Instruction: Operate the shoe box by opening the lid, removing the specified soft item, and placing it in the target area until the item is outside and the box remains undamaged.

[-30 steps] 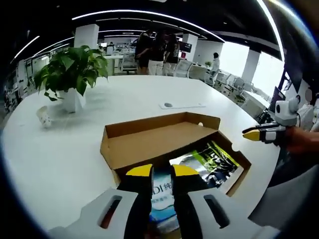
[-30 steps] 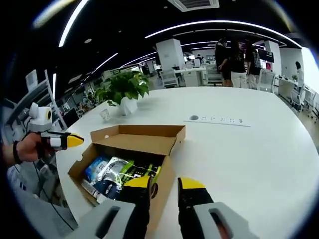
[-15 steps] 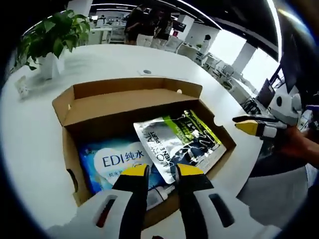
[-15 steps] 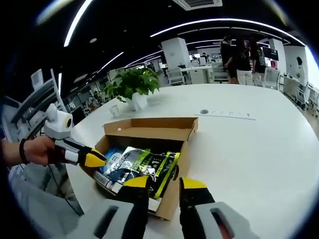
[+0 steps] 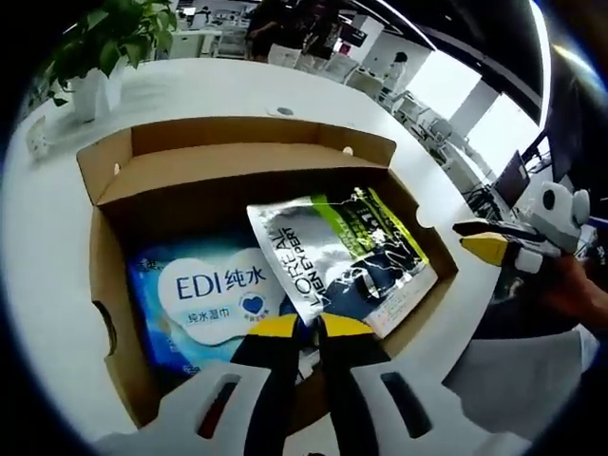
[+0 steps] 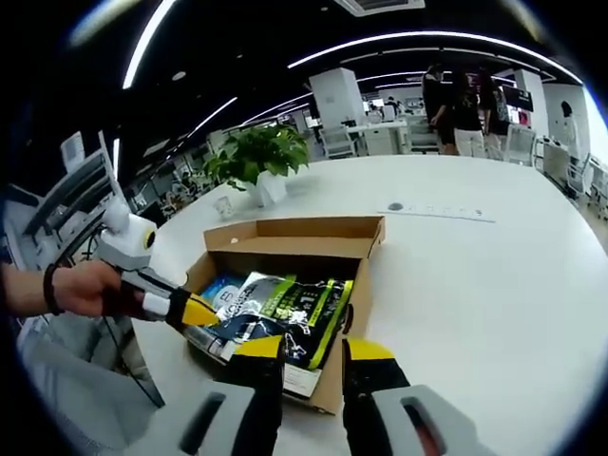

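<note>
Two tongs near the open box (image 5: 104, 285): my left gripper (image 5: 300, 328) nearly pressed together over the silver pouch's (image 5: 342, 256) near edge, grip unclear. My right gripper (image 6: 313, 350) spread at the box's near wall. Blue wipes pack (image 5: 204, 294) left inside. Plant (image 6: 256, 157) far on table (image 6: 475, 285).

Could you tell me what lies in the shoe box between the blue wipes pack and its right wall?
A silver-green L'Oreal pouch lies there, overlapping the wipes pack, in the left gripper view.
</note>
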`<state>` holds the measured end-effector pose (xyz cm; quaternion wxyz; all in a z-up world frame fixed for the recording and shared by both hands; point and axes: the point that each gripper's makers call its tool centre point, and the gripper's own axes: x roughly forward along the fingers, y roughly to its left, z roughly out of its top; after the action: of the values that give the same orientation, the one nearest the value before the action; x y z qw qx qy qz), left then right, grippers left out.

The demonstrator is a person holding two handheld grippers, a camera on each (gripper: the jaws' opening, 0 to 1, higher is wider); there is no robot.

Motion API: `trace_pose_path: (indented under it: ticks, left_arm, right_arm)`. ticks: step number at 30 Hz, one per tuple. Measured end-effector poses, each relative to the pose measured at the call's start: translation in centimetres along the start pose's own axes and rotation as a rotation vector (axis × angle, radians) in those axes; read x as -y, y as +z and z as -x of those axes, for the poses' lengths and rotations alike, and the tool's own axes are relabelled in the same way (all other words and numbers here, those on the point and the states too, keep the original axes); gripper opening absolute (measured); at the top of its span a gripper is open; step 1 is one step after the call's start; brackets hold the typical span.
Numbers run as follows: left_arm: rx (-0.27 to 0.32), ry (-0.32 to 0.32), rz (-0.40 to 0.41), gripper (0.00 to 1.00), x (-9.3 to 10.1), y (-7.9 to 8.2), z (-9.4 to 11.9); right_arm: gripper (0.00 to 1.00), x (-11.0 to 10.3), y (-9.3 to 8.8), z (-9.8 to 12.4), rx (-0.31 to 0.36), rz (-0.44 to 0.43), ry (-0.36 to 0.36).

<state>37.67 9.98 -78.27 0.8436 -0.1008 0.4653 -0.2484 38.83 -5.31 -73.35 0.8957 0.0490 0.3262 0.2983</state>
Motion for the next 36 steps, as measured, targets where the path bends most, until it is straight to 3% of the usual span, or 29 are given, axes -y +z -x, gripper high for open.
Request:
trace_pose_path:
  ticks: [23,36]
  left_arm:
    - [0.032,-0.014,0.037,0.0,-0.6,0.4,0.5]
    - [0.044,0.026,0.035,0.0,-2.0,0.1,1.5]
  right_arm:
    - [0.21,-2.4,0.1,-2.4,-0.051,0.033,0.05]
    - [0.21,-2.5,-0.1,-3.3,-0.095,0.014,0.036]
